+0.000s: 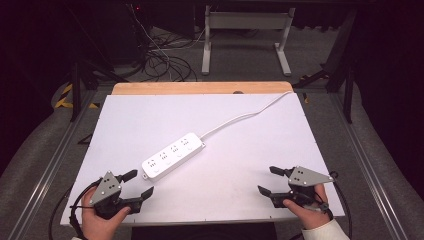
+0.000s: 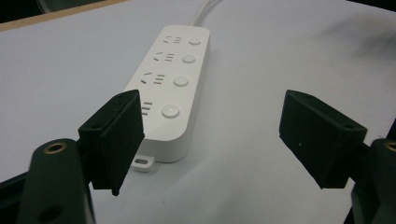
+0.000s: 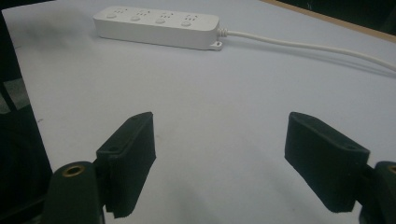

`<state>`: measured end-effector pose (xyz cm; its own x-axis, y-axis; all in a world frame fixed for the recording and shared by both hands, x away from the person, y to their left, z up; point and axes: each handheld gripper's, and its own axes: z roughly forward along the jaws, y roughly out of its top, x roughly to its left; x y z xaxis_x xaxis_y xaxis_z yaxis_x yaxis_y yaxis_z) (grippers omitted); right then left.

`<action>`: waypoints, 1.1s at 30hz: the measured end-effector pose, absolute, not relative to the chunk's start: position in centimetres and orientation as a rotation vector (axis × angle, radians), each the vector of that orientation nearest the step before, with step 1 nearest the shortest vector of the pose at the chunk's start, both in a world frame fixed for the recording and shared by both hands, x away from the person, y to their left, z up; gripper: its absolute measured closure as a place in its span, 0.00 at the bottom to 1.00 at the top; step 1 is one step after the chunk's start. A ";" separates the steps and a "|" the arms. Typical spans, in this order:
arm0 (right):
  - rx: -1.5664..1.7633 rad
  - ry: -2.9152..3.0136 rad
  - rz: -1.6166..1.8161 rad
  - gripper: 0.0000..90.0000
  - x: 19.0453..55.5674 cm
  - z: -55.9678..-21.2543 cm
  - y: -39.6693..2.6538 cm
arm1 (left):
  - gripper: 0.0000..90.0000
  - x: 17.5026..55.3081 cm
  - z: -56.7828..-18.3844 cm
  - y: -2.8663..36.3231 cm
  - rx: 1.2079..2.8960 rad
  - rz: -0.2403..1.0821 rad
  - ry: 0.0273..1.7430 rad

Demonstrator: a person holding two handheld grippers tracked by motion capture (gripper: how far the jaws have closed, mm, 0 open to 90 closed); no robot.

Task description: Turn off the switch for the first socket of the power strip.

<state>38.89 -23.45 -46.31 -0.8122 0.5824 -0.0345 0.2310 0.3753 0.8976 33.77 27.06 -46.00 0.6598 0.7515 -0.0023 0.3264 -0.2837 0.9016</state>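
We see a white surface [image 1: 150, 115] filling the middle of the high view, with a strip of bare wood along its far edge. At the centre of that view a white power strip [image 1: 173, 155] lies flat on it, running diagonally from lower left to upper right, and its white cord [image 1: 245, 116] trails toward the upper right corner of the surface. In the lower left, the left gripper [image 1: 139, 185] rests with jaws spread wide, empty, just beside the strip's near end. In the lower right, the right gripper [image 1: 268, 181] also has its jaws apart, holding nothing, well apart from the strip.
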 end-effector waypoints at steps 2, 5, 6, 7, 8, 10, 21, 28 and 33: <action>0.711 2.291 1.415 0.28 38.9 -46.3 -23.5 | 0.25 33.7 -45.9 27.0 1.877 0.541 0.844; 0.707 2.291 1.416 0.29 38.9 -46.4 -23.5 | 0.24 33.7 -45.8 27.0 1.878 0.553 0.840; 0.709 2.291 1.413 0.29 38.9 -46.4 -23.5 | 0.24 33.6 -45.8 27.0 1.884 0.555 0.849; 0.710 2.292 1.410 0.29 38.9 -46.4 -23.5 | 0.24 33.6 -45.7 27.0 1.892 0.562 0.853; 0.711 2.291 1.408 0.29 38.9 -46.4 -23.4 | 0.24 33.6 -45.7 27.1 1.891 0.561 0.854; 0.708 2.289 1.407 0.30 38.9 -46.4 -23.4 | 0.25 33.6 -45.7 27.1 1.889 0.550 0.851; 0.707 2.292 1.398 0.30 39.0 -46.5 -23.3 | 0.29 33.5 -45.3 27.1 1.903 0.579 0.841; 0.709 2.293 1.397 0.30 38.9 -46.6 -23.3 | 0.33 33.6 -45.0 27.1 1.895 0.536 0.849; 0.710 2.293 1.396 0.30 39.0 -46.6 -23.3 | 0.35 33.8 -44.5 27.0 1.906 0.537 0.851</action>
